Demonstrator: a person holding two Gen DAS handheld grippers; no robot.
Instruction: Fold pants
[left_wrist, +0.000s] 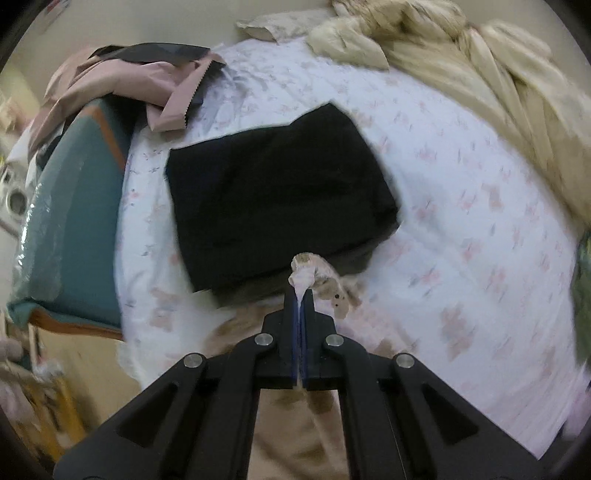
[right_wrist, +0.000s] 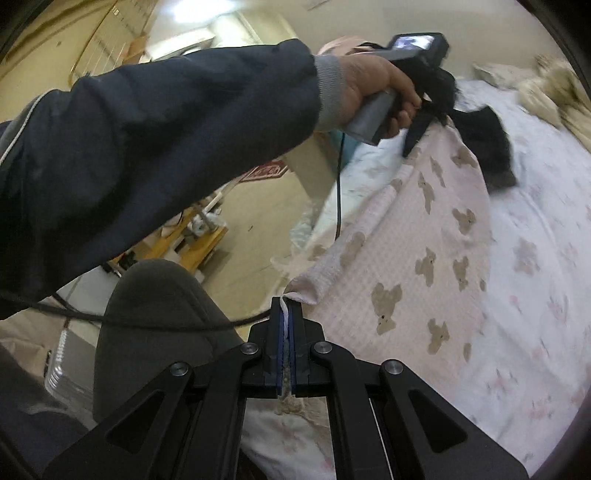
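Note:
The pants are pale pink with brown bear prints and hang stretched between my two grippers over the near edge of the bed. My left gripper is shut on a bunched corner of the pants. It also shows in the right wrist view, held by a hand at the far end of the cloth. My right gripper is shut on the other corner of the pants.
A folded black garment lies on the floral sheet just beyond the left gripper. A pink and black jacket lies on a teal box at the left. A cream duvet is heaped at the far right. Floor and my knee are below.

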